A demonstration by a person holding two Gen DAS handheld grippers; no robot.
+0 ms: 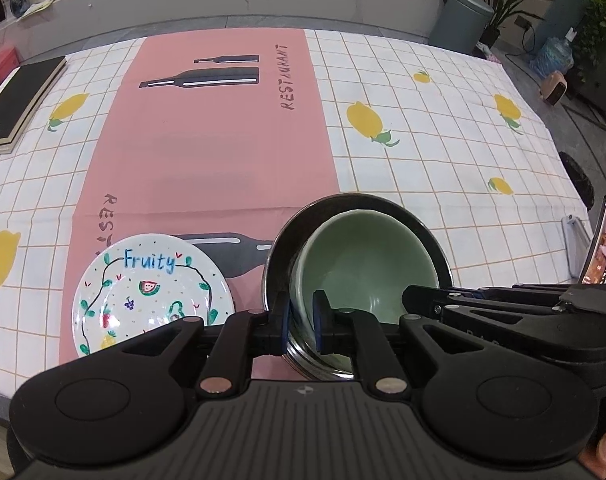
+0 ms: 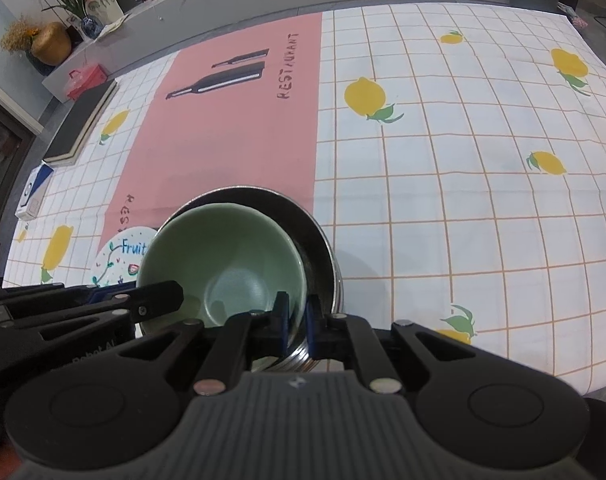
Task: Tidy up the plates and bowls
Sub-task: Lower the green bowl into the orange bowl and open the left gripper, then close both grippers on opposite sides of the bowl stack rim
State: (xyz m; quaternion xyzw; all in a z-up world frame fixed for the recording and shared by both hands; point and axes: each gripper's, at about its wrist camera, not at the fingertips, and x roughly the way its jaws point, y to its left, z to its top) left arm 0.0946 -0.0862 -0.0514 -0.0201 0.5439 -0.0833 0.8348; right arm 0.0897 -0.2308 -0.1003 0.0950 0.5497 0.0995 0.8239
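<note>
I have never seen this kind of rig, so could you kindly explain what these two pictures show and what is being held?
No robot here: a person holds a two-finger gripper in each hand, each with a camera looking along its fingers. In the left view, the left gripper pinches the rim of a green bowl that sits inside a metal bowl. In the right view, the right gripper pinches the green bowl's opposite rim. A painted plate lies beside them on the tablecloth.
</note>
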